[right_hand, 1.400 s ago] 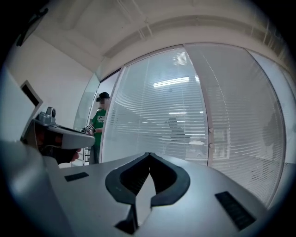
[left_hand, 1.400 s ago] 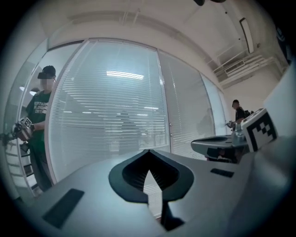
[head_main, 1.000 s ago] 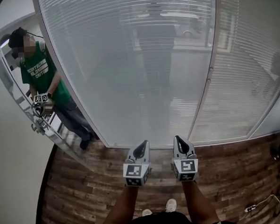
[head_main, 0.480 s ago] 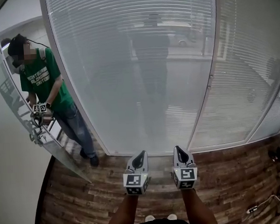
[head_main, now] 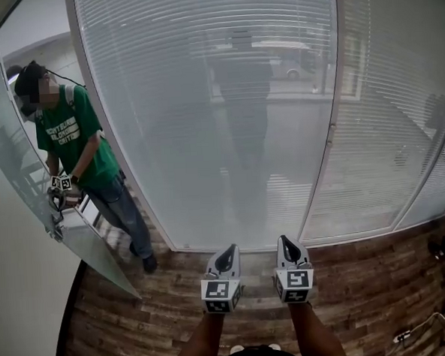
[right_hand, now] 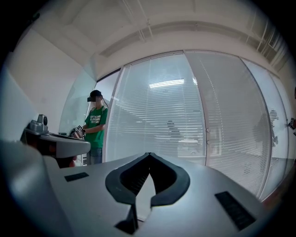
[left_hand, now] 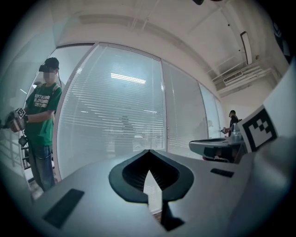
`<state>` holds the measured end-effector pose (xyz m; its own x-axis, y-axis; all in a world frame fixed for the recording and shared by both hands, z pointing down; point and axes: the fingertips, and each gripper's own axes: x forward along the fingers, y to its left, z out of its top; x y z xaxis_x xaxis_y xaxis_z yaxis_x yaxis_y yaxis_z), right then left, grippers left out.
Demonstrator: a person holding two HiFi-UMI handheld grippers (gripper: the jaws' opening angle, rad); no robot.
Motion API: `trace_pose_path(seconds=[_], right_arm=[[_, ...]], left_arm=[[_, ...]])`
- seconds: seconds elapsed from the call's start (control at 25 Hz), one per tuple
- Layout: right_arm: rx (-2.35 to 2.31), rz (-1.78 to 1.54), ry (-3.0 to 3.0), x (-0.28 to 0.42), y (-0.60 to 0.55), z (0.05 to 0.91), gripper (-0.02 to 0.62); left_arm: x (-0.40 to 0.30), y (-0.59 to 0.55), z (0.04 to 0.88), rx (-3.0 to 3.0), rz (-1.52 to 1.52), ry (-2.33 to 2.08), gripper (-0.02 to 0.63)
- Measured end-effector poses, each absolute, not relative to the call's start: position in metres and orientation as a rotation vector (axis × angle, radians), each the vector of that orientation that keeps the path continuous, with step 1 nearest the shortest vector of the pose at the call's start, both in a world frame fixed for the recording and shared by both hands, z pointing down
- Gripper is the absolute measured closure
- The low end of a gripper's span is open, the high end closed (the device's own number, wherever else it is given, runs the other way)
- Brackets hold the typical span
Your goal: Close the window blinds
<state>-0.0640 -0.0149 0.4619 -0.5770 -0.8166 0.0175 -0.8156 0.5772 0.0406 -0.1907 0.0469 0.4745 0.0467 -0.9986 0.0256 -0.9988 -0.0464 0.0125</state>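
So far little has changed: your left gripper [head_main: 228, 250] and right gripper [head_main: 285, 240] stay at lower centre, jaws together and empty, the blinds [head_main: 203, 99] untouched.

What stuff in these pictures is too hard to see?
Blinds: top cut off by the head view's upper edge.
What lies behind them: blurred by slats and reflections, all views.
Green shirt lettering: too small, head view.
Distant person: tiny, left gripper view.
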Motion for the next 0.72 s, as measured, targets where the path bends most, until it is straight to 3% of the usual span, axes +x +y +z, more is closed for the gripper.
trace_pose_path(seconds=[0.72], right_arm=[[1.352, -0.062, -2.811, -0.066, -0.012, 0.452, 0.592]], left_arm=[[-0.179, 0.045, 0.452, 2.247, 0.002, -2.189, 0.606]])
